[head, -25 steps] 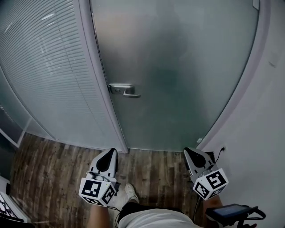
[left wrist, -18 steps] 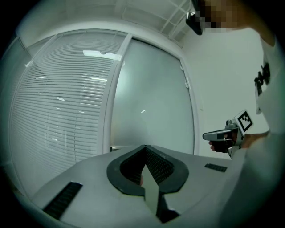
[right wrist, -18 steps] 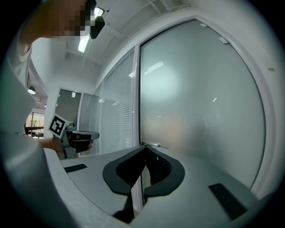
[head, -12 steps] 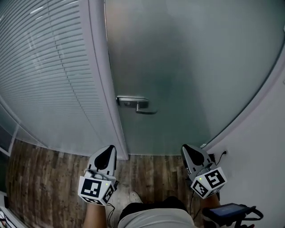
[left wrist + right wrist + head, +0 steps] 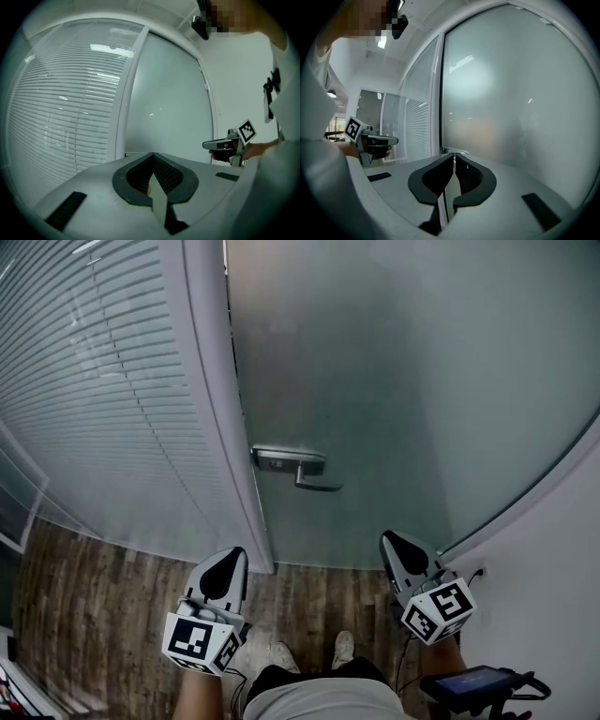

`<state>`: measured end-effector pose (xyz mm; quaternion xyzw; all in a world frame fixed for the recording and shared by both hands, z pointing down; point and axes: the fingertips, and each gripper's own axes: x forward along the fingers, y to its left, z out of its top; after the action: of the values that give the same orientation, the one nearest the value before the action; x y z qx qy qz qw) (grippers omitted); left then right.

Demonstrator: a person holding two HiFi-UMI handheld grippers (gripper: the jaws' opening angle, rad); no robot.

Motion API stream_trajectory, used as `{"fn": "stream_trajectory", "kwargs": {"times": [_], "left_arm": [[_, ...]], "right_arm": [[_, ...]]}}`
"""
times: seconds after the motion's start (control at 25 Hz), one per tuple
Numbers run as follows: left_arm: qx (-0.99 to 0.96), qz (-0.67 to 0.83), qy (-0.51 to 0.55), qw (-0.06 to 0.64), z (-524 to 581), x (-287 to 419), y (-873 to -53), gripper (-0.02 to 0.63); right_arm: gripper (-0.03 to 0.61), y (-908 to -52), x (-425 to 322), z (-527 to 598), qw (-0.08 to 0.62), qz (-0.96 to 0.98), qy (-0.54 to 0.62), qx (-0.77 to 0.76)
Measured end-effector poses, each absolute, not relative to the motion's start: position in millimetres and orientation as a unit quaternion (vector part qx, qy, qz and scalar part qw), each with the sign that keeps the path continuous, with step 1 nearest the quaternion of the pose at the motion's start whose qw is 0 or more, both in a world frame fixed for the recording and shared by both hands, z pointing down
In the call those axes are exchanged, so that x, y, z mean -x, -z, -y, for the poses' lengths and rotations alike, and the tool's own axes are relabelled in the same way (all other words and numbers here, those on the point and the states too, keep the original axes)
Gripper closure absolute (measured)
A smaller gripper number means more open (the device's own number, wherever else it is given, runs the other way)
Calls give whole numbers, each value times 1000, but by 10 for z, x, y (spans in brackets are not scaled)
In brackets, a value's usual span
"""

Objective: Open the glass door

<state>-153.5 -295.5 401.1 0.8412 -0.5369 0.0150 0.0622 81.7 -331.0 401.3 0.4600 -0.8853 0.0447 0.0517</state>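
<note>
A: Gripper status?
B: Left gripper [image 5: 231,557] and right gripper [image 5: 392,542]: jaws together, empty, low in frame.
A: Frosted glass door [image 5: 394,381]?
B: Upper centre and right; lever handle [image 5: 302,469] mid-frame, clear of both grippers.

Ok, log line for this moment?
glass door: closed | handle: untouched | left gripper: shut, empty | right gripper: shut, empty

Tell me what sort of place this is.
Probably an office: a frosted glass door with a lever handle, a glazed wall with blinds beside it, and a wood-look floor.
</note>
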Motion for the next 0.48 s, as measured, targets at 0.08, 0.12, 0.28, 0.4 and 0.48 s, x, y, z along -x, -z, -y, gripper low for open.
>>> {"fn": "stream_trajectory", "kwargs": {"times": [0.08,0.12,0.28,0.4,0.48], "left_arm": [[-831,551,-12,75,3037,1565,-3873,614],[-827,556,-12,77,3101,1565,-3837,615],[-814,576,-17,80,3315,1508,-3909,614],[-802,591,-27,86,3330,1474,-3992,614],[-795,599,-32,90,3326,1458,-4027,614]], "right_arm": [[577,-3879,-762,3501,73,894,-46,-440],[577,-3845,-748,3620,82,897,-43,-432],[569,-3954,-773,4032,109,906,-30,-407],[516,-4103,-718,4215,137,917,-30,-373],[483,-4187,-659,4312,157,923,-28,-351]]}}
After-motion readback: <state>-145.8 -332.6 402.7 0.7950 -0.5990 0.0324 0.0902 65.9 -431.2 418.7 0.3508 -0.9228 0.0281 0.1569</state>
